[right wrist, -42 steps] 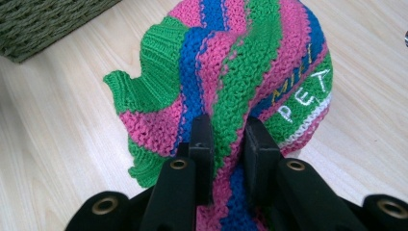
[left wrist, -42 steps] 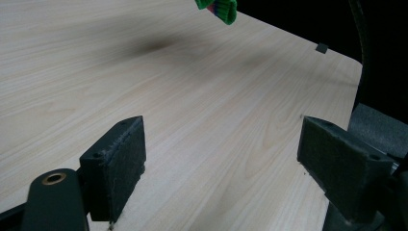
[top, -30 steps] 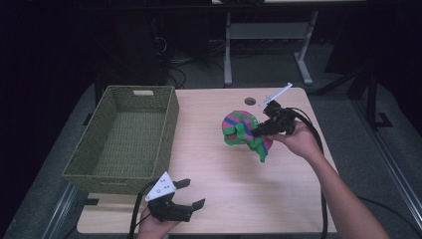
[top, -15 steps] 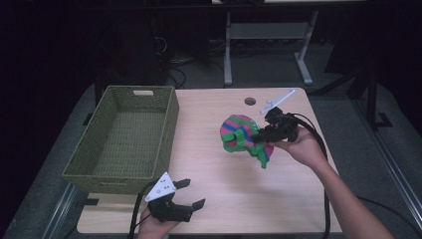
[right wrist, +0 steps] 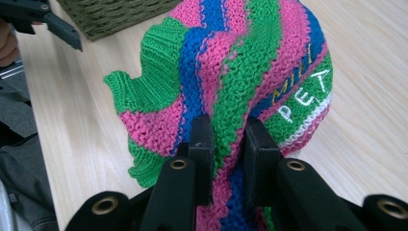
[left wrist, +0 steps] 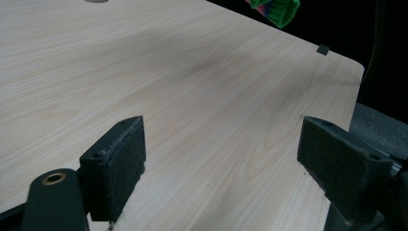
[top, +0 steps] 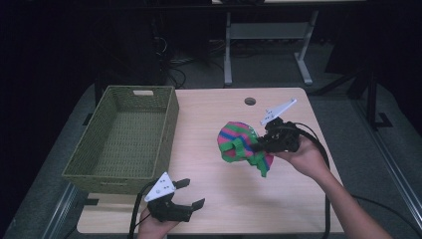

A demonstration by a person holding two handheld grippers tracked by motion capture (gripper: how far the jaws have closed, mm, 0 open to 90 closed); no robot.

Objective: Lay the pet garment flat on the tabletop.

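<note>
Wood table (top: 219,199) w/ green basket (top: 127,137) at left. Right gripper (top: 263,145) pinches striped knit hat (top: 239,142) mid-air over table; left gripper (top: 191,194) spread, empty. Thin pinch on stretchy knit could slip

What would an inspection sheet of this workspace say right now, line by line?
Surface: light wood table with a round hole near the far edge.
Job's things: striped knitted garment held above the table; green woven basket, nothing in it.
Clutter: nothing seen.
Grippers: left gripper open, low near the front edge; right gripper clamped on the knit.
Cables: one trails from each gripper.
Surroundings: dark room, metal frame legs behind.
</note>
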